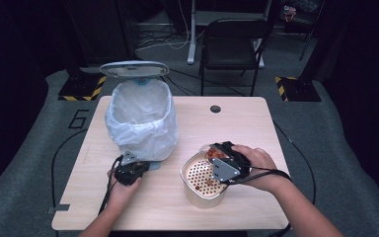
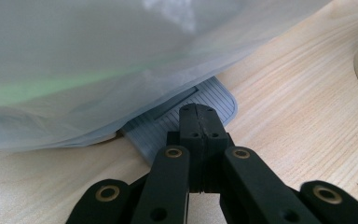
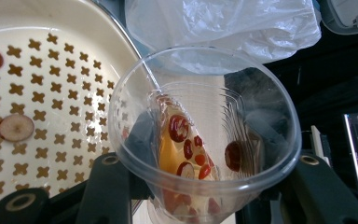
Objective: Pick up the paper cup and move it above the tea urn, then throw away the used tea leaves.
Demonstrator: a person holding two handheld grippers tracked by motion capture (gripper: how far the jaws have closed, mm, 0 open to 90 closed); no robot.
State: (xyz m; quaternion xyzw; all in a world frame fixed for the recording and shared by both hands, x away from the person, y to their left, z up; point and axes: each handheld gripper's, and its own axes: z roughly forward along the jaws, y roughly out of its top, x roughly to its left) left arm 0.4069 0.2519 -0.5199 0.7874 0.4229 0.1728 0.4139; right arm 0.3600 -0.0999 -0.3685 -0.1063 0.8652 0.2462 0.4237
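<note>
The right gripper (image 1: 220,157) clamps a clear plastic cup (image 3: 205,140) (red fruit slices and orange liquid inside), tilted over the perforated strainer bowl (image 1: 193,174), its axis near level and its mouth facing the lined bin (image 1: 140,118). The left gripper (image 2: 198,122) has its jaws closed together, empty, tips on the bin's pedal (image 2: 177,122).
</note>
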